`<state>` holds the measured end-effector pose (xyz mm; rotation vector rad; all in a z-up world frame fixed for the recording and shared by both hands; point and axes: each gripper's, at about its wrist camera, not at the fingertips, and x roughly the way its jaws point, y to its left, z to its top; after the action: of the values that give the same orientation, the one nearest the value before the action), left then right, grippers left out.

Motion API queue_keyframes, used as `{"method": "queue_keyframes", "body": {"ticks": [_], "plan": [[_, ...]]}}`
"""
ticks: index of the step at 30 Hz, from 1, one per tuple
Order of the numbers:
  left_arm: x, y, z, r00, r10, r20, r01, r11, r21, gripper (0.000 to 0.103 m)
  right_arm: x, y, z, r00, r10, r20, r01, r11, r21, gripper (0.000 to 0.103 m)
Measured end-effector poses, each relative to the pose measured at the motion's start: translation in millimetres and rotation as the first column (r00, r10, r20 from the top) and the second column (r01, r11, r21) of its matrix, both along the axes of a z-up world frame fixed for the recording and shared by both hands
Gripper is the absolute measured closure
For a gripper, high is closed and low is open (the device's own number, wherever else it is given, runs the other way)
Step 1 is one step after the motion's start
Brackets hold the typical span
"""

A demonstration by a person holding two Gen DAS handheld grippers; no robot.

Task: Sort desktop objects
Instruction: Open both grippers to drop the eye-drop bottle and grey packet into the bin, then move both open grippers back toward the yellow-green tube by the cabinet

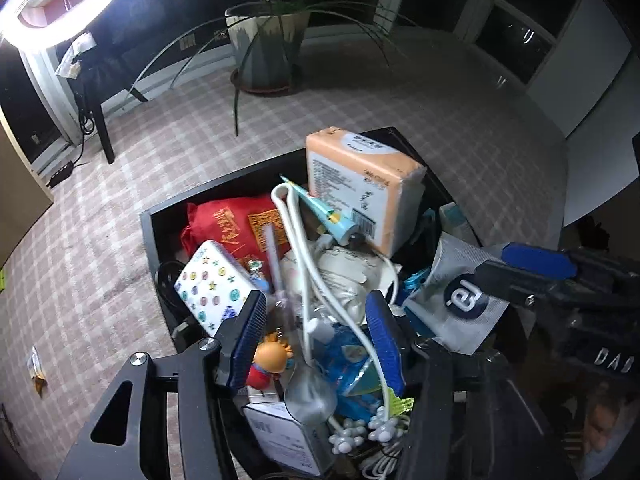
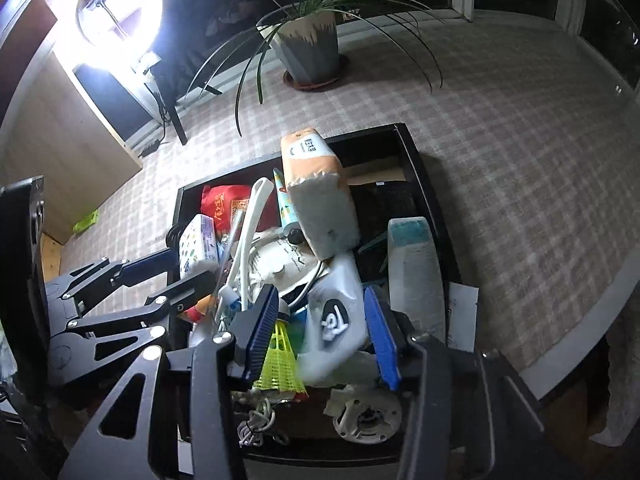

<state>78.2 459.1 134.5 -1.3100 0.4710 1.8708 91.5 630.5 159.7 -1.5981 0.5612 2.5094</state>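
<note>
A black bin (image 1: 150, 236) (image 2: 430, 200) is piled with clutter. An orange tissue pack (image 1: 360, 184) (image 2: 316, 200) lies on top, with a red pouch (image 1: 232, 224), a patterned white box (image 1: 214, 286), a white cable (image 1: 304, 264) and a small toy figure (image 1: 270, 362). My left gripper (image 1: 316, 336) is open over the pile, around the cable. My right gripper (image 2: 326, 332) holds a grey sachet with a round logo (image 2: 334, 320) (image 1: 456, 300) between its blue pads, and it also shows at the right in the left wrist view (image 1: 520, 268). A yellow shuttlecock (image 2: 280, 364) lies beneath.
The bin stands on a checked pink cloth (image 1: 120, 160). A potted plant (image 1: 268, 40) (image 2: 310, 48) stands behind it. A ring light (image 1: 60, 0) (image 2: 120, 8) shines at the far left. A white-and-teal pack (image 2: 414, 272) leans in the bin's right side.
</note>
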Motion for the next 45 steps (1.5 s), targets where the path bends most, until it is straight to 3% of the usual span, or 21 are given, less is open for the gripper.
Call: {"method": "queue_keyframes", "body": {"ticks": [13, 25, 36, 45], "plan": [[-28, -47, -1, 0.996, 0.091, 0.000, -0.091, 0.996, -0.004, 0.055, -18, -33, 8, 0.999, 0.049, -0.016, -0.049, 0.999, 0.019, 0.058], [-78, -135, -4, 0.974, 0.227, -0.005, -0.228, 0.974, -0.005, 0.055, -50, -124, 14, 0.983, 0.184, -0.029, -0.183, 0.983, 0.007, 0.055], [-167, -278, -7, 0.919, 0.393, -0.029, -0.393, 0.919, -0.006, 0.055, -102, -256, 15, 0.950, 0.310, -0.043, -0.310, 0.951, 0.008, 0.054], [-269, -400, -12, 0.846, 0.528, -0.069, -0.530, 0.848, -0.006, 0.055, -189, -379, 10, 0.923, 0.379, -0.066, -0.382, 0.924, -0.027, 0.053]]}}
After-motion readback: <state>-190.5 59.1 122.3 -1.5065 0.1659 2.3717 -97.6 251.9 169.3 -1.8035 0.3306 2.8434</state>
